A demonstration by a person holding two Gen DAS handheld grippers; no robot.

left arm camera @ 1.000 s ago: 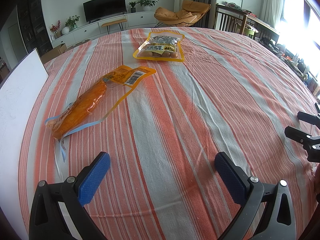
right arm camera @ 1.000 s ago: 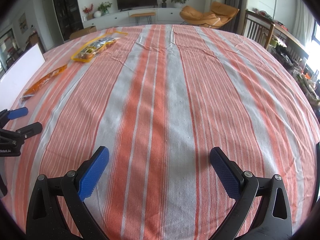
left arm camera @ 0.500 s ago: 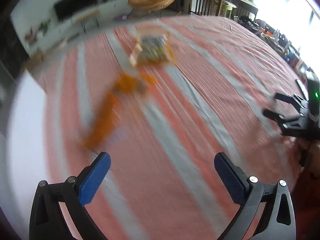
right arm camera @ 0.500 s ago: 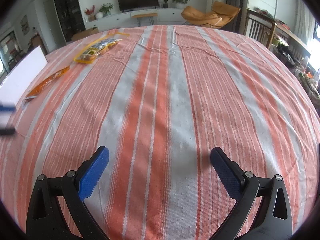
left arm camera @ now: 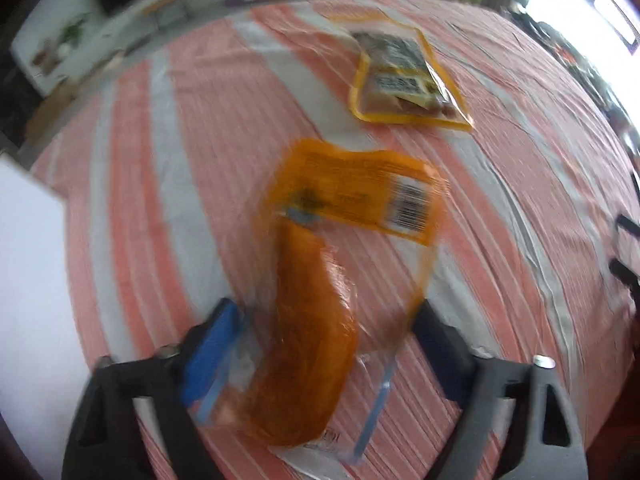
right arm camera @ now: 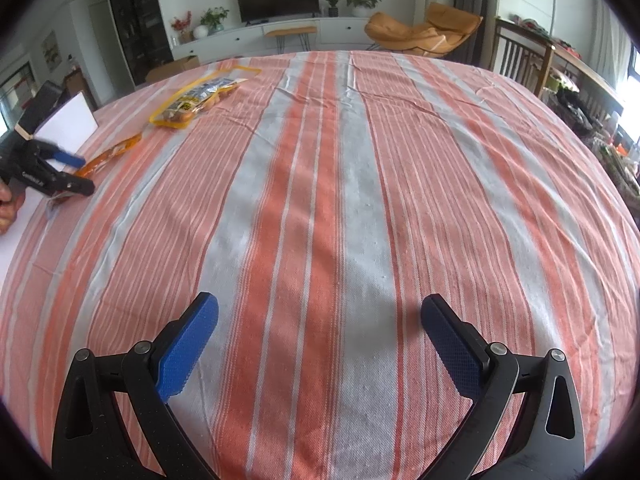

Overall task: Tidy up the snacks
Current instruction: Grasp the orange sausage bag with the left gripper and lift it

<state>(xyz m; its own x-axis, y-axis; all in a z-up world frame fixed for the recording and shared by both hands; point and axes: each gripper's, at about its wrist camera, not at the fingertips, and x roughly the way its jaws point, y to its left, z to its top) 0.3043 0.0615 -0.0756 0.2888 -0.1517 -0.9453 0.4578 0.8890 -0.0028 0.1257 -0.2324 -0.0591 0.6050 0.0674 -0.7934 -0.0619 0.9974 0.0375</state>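
Little of the sorting looked done: both snack packs lay loose on the striped counter (right arm camera: 340, 208), and nothing had been gathered or lifted. A white board (left arm camera: 28, 264) stood at the left edge of the left wrist view; whether it belonged to the task could not be told. The right claw (right arm camera: 320, 340) hung over bare cloth at the bottom of its frame, jaws wide apart with nothing between them. The left claw (left arm camera: 324, 344), low in its blurred frame, straddled the near end of the orange sausage pack (left arm camera: 316, 320); its jaws had just been closing, the pack between them, yet the pads did not seem to press it. That pack ran from bottom centre up to mid-frame. The yellow-edged pack (left arm camera: 404, 80) lay beyond, upper right, well apart from the claw.
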